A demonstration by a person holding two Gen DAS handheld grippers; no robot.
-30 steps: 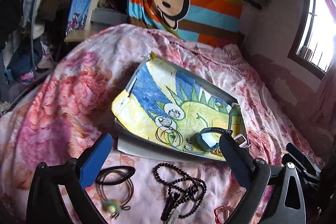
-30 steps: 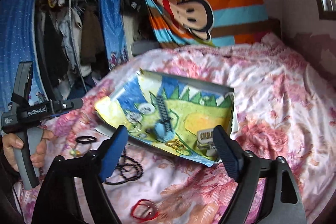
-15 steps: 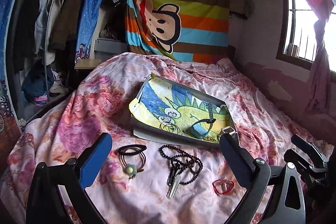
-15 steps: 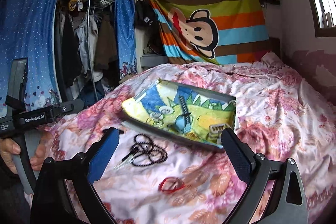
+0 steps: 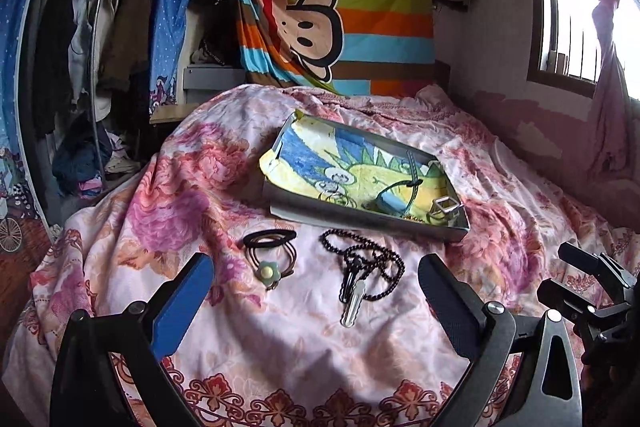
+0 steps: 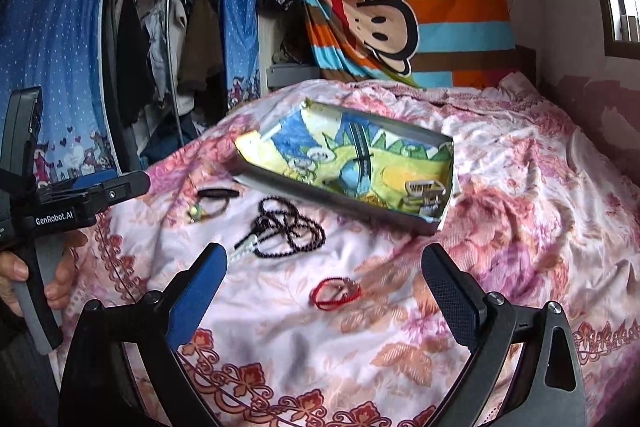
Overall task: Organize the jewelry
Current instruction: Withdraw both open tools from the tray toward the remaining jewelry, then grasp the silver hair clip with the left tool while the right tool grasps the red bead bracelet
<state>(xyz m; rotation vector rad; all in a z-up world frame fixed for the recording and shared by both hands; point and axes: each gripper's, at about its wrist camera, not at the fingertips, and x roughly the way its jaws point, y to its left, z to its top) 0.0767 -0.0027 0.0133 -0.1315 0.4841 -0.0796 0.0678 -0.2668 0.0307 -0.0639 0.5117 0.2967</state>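
A shallow grey tray [image 5: 360, 219] lined with a dinosaur drawing lies on the floral bedspread and holds a blue watch [image 5: 390, 201], thin bangles and a metal clip; it also shows in the right wrist view [image 6: 332, 193]. In front of it lie black hair ties with a green flower [image 5: 268, 259], a black bead necklace with a key [image 5: 360, 267] and, in the right wrist view, a red cord bracelet [image 6: 336, 293]. My left gripper [image 5: 316, 291] is open and empty, well short of the items. My right gripper [image 6: 324, 287] is open and empty above the bracelet's area.
The bed fills the view, with its patterned front edge [image 5: 320, 395] near me. A clothes rack [image 5: 92, 47] stands to the left, a striped monkey cloth [image 5: 340, 23] at the head, a window [image 5: 568, 7] and wall to the right.
Both grippers have pulled back and risen away from the tray, so the loose items on the bedspread now show in front of them. Both stay open and empty.
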